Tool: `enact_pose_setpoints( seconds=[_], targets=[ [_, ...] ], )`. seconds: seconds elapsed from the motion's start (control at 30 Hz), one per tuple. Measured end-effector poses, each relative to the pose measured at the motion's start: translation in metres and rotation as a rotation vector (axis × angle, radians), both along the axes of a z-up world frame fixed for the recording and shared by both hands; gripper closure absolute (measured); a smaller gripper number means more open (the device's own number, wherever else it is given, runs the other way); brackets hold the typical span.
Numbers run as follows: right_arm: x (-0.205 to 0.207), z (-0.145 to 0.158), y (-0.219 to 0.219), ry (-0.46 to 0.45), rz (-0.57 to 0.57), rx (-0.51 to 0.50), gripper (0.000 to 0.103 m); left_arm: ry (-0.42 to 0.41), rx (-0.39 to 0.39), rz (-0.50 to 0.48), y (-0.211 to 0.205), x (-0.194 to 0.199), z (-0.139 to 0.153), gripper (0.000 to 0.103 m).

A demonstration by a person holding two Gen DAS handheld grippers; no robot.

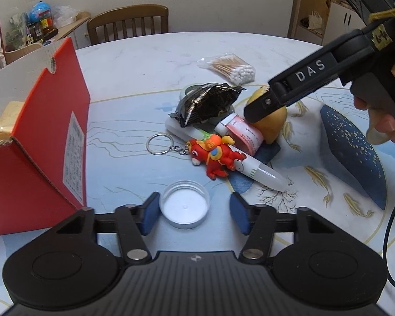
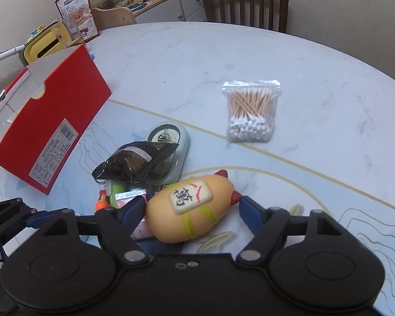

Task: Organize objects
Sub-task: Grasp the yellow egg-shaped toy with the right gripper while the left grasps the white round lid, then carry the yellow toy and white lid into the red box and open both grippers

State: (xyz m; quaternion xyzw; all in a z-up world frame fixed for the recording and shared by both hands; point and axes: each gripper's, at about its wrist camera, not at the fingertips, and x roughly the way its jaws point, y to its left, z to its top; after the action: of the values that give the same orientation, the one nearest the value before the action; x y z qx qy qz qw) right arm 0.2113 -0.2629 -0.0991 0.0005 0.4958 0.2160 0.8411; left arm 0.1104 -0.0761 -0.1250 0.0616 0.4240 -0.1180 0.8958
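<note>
A pile of small objects lies mid-table: a yellow squishy toy (image 2: 189, 210) with a mahjong tile on it, a black snack packet (image 1: 205, 104), a red lion keychain (image 1: 213, 158), a white pen-like tube (image 1: 260, 173), a pink-labelled tube (image 1: 243, 131) and a grey-green dispenser (image 2: 171, 147). My right gripper (image 2: 192, 210) is open, its jaws on either side of the yellow toy (image 1: 272, 123). My left gripper (image 1: 192, 210) is open and low over a white jar lid (image 1: 184, 208). An open red box (image 1: 47, 142) stands at the left.
A bag of cotton swabs (image 2: 250, 113) lies farther back on the round table (image 2: 250, 52). A wooden chair (image 2: 246, 5) stands behind the table. A cluttered sideboard (image 2: 158, 0) is along the wall. A black cable (image 1: 393, 226) hangs at the right.
</note>
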Motion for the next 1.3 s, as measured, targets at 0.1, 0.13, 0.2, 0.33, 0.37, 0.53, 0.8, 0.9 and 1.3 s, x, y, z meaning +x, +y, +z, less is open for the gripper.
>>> enact_pose_setpoints(
  seconds=[0.1,0.13,0.2,0.33,0.37,0.53,0.8,0.9,1.3],
  targets=[
    [-0.002,0.002,0.000,-0.006,-0.009,-0.005,0.029,0.004,0.001,0.006,0.002,0.002,0.002,0.065],
    [-0.004,0.003,0.000,-0.009,-0.010,-0.009,0.030,0.008,-0.002,0.007,0.002,0.003,0.002,0.065],
    [-0.007,0.005,0.001,-0.019,-0.010,-0.021,0.031,0.012,-0.010,0.009,0.004,0.003,0.003,0.065],
    [-0.018,0.012,-0.001,-0.036,-0.021,-0.046,0.034,0.017,-0.021,0.012,0.006,0.002,0.004,0.065],
    [-0.021,0.014,-0.001,-0.038,-0.023,-0.053,0.034,0.014,-0.028,0.012,0.007,0.001,0.006,0.065],
    [-0.040,0.030,-0.002,-0.064,-0.023,-0.072,0.035,0.006,-0.067,0.005,0.013,-0.005,0.020,0.065],
    [-0.072,0.061,-0.004,-0.107,-0.059,-0.034,0.035,-0.017,-0.116,-0.017,0.025,-0.018,0.046,0.065],
    [-0.083,0.073,-0.001,-0.121,-0.077,-0.015,0.035,-0.028,-0.133,-0.026,0.030,-0.022,0.058,0.065],
    [-0.107,0.112,0.046,-0.175,-0.049,0.006,0.035,-0.093,-0.130,-0.087,0.074,-0.035,0.103,0.065]
  ],
)
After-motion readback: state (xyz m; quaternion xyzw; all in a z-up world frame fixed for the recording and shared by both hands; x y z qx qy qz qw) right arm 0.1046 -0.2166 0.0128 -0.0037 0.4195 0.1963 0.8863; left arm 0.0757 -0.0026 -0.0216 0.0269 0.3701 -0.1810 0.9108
